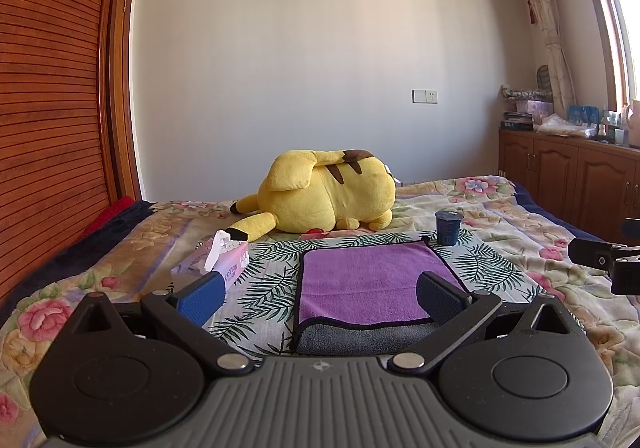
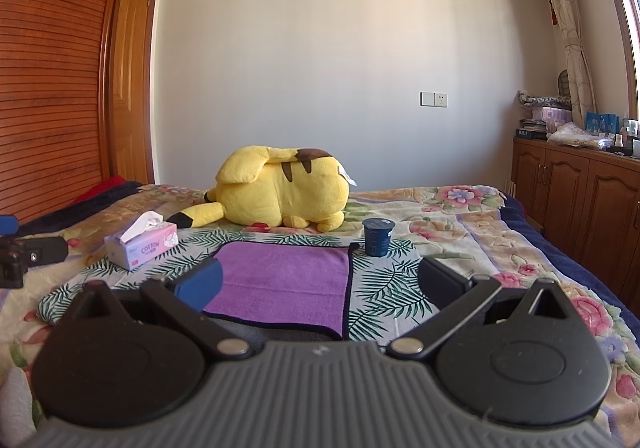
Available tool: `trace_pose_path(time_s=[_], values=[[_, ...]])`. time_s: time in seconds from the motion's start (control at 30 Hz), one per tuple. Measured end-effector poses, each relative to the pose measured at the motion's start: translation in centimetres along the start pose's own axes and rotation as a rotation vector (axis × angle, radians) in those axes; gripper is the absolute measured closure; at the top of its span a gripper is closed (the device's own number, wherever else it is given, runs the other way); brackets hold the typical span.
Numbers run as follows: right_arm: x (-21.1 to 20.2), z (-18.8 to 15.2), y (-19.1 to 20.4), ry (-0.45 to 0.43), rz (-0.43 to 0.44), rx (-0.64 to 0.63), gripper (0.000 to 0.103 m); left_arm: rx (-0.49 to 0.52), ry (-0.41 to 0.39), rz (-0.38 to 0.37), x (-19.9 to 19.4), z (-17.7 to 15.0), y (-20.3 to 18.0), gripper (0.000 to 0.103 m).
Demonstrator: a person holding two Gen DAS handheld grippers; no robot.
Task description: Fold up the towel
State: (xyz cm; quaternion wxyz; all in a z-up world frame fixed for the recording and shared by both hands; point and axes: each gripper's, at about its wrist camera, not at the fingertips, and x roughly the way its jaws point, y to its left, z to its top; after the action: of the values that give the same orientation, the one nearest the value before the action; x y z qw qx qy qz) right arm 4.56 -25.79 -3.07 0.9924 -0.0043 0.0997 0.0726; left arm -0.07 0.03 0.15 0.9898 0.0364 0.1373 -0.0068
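You're holding both tongs spread wide and gripping nothing. The left tongs (image 1: pixel 320 294) are hovering over the near edge of the towel (image 1: pixel 372 280), which is lying on a leaf-print cloth (image 1: pixel 264 280) on the bed (image 1: pixel 520 215), purple side up with a grey strip showing along its near edge. The right tongs (image 2: pixel 320 282) are hanging over the towel's (image 2: pixel 280 280) right side. A tissue box (image 2: pixel 140 246) is sitting to the towel's left, a dark blue cup (image 2: pixel 378 236) is standing just past its far right corner, and a yellow plush toy (image 2: pixel 280 191) is lying behind.
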Motion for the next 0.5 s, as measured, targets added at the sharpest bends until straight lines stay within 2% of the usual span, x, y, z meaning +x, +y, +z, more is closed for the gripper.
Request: trace_pose_path(time_s=[0.5], values=[[0.07, 0.02, 0.02, 0.001, 0.001, 0.001, 0.0, 0.0, 0.0, 0.0, 0.0, -0.02, -0.01, 0.016]])
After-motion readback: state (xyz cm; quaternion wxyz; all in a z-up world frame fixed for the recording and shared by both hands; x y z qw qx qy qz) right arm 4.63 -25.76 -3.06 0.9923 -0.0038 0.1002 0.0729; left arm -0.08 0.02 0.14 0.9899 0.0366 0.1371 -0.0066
